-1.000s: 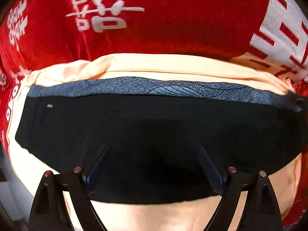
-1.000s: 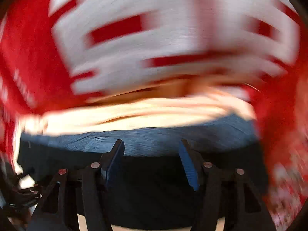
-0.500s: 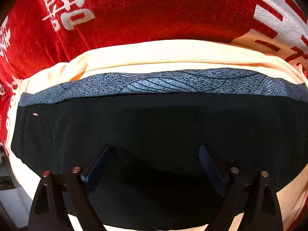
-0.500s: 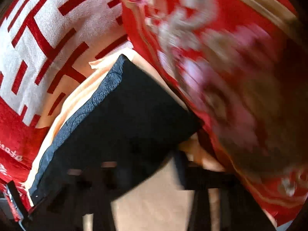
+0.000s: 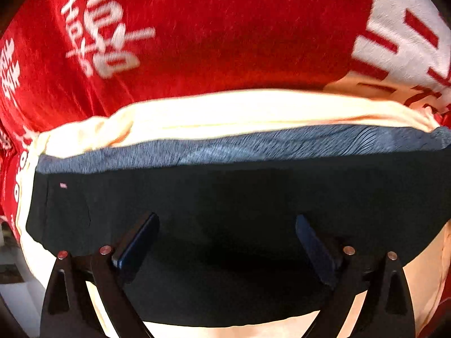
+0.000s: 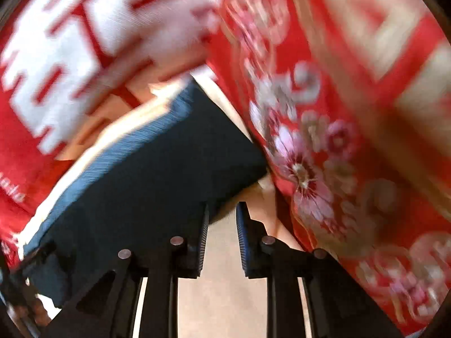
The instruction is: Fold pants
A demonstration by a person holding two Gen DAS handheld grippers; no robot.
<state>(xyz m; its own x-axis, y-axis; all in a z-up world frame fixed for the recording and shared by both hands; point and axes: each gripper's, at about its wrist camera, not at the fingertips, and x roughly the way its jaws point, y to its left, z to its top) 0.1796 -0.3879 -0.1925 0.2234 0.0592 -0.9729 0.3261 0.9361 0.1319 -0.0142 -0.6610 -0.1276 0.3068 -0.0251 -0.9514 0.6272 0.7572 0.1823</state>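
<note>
a: where are the black pants?

b: folded on a cream cloth over the red blanket. the left hand-held gripper is spread wide, empty. the right hand-held gripper, narrowed since a second ago, is opening, nothing pinched.

a: risk?

b: the fold's corner could be snagged and undone.

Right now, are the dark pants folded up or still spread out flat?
Folded: the dark pants lie as one compact rectangle on the cream cloth, grey-blue waistband along the far edge, no separate legs showing.
</note>
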